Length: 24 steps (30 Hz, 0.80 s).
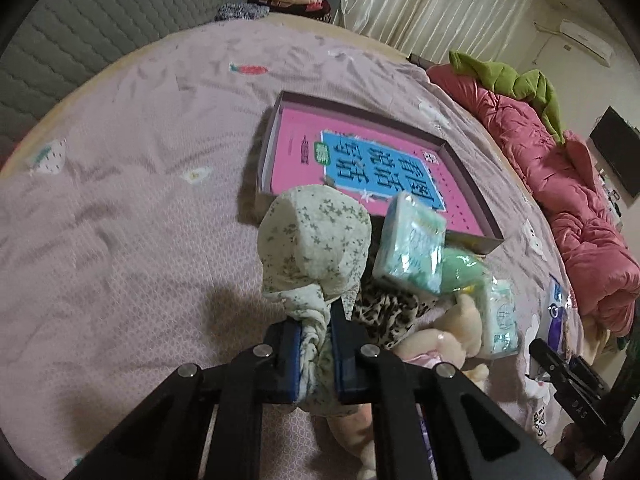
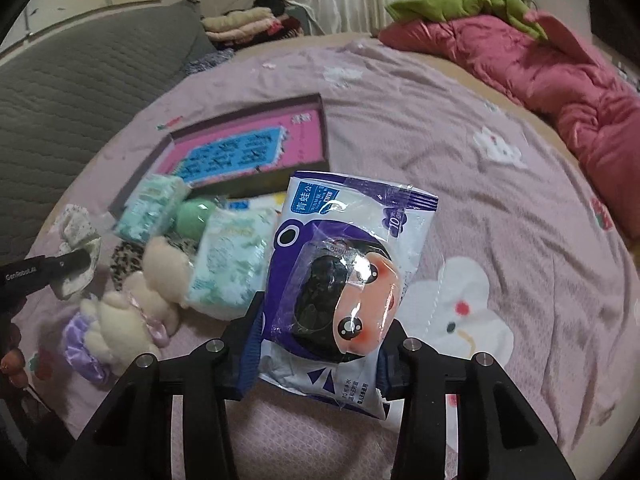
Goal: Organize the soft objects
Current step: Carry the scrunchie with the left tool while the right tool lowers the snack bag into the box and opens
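Soft, matt floral cloth (image 1: 316, 240) pinched between blue ribbed pads (image 1: 294, 360) on matt black plastic linkages with bright metal pins. Glossy, crinkled plastic film on the wet-wipe pack (image 2: 344, 280) — glare streaks across its printed face. Same shiny wrap on the tissue packs (image 1: 412, 244). Fuzzy cream plush toy (image 2: 132, 312) with satiny purple trim. Matt quilted lilac bedspread (image 1: 132, 200), lightly wrinkled. Smooth printed card inside the shallow box (image 1: 360, 160) — dull cardboard walls. Puffy pink quilt (image 2: 560, 80), faintly sheeny.

Bare bedsheet (image 1: 120, 200) left of box (image 1: 280, 136)
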Motion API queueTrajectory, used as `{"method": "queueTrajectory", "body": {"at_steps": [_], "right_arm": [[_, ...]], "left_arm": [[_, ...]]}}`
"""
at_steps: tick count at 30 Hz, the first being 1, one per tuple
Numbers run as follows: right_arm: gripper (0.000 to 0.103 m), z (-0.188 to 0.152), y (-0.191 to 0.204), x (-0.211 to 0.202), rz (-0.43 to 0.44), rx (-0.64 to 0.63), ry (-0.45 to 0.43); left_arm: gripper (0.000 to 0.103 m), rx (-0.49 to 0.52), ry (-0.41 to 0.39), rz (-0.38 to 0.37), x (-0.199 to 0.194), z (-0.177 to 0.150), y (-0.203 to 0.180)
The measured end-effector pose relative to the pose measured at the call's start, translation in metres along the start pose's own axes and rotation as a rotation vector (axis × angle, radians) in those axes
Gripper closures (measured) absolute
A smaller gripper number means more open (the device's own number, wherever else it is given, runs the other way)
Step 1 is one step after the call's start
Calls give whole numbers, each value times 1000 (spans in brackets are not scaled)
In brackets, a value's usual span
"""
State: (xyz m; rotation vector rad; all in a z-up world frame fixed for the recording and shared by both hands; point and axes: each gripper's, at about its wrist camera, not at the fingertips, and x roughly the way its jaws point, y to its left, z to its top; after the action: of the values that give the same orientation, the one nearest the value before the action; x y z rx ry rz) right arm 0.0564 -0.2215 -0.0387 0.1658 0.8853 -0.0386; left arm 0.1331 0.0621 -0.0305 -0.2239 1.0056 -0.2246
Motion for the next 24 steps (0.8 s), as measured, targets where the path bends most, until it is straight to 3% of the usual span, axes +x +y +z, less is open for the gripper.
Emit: {"method": "queueTrajectory", "body": {"at_steps": [13,24], "right_arm": [[57,47,27,11,53,-129,-65],[57,131,52,64,131,-157,-71]], "left_arm": [[91,49,-34,49,-2,33,-25],[91,88,1,79,41,77,-38]]}}
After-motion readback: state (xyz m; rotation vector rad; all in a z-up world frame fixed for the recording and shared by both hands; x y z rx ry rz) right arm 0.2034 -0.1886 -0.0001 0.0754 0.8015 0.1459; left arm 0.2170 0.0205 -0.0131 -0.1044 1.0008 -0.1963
